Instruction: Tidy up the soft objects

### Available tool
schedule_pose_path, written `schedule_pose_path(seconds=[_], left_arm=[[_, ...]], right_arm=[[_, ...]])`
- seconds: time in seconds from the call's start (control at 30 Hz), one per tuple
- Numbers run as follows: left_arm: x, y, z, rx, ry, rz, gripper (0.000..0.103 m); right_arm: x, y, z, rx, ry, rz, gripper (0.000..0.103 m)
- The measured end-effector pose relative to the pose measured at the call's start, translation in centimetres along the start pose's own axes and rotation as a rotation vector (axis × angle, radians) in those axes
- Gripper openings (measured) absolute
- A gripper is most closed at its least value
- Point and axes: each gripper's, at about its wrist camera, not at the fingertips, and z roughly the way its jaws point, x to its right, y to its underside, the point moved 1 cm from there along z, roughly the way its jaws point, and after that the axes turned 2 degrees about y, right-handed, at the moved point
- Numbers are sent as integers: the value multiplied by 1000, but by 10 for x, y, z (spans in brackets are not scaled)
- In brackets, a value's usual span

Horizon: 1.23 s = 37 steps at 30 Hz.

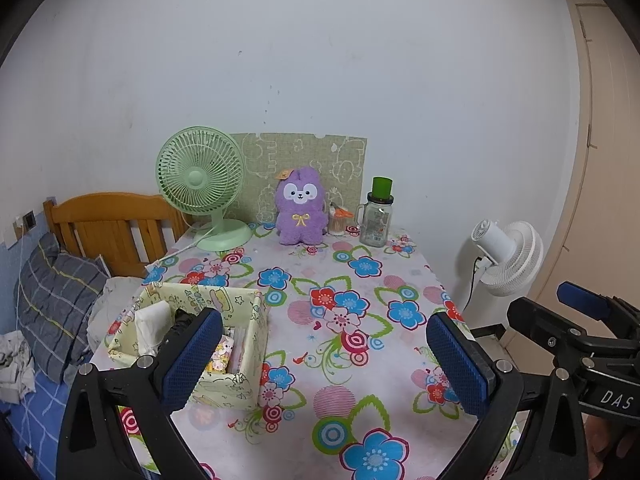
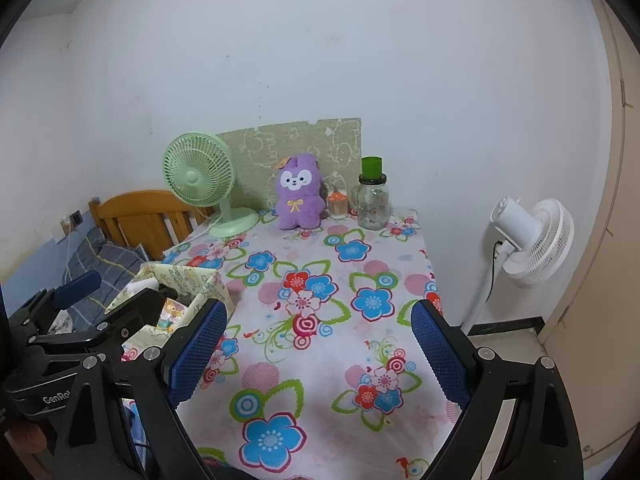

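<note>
A purple plush rabbit [image 1: 300, 210] [image 2: 298, 194] sits upright at the far edge of the flowered table, against a green board. A pale yellow printed box [image 1: 236, 344] [image 2: 188, 282] stands at the table's left side and holds a white soft bundle [image 1: 152, 326], a dark item and small printed packets. My left gripper [image 1: 326, 360] is open above the near part of the table, its left finger just in front of the box. My right gripper [image 2: 318, 354] is open over the table's near right, with nothing between its fingers. Each gripper shows at the edge of the other's view.
A green desk fan [image 1: 200, 188] [image 2: 202, 182] stands at the back left. A glass jar with a green lid [image 1: 376, 214] [image 2: 373, 196] and a small cotton-swab jar [image 1: 339, 222] are at the back right. A white floor fan [image 1: 508, 256] stands right of the table; a bed with a grey pillow [image 1: 56, 300] lies left.
</note>
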Motion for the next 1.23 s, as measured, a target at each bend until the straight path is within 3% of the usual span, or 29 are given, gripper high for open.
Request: schedule_pose_path(seconds=[1.23], left_arm=[[2, 1, -1, 30, -14, 32, 103]], right_arm=[[-3, -3, -3, 7, 1, -6, 96]])
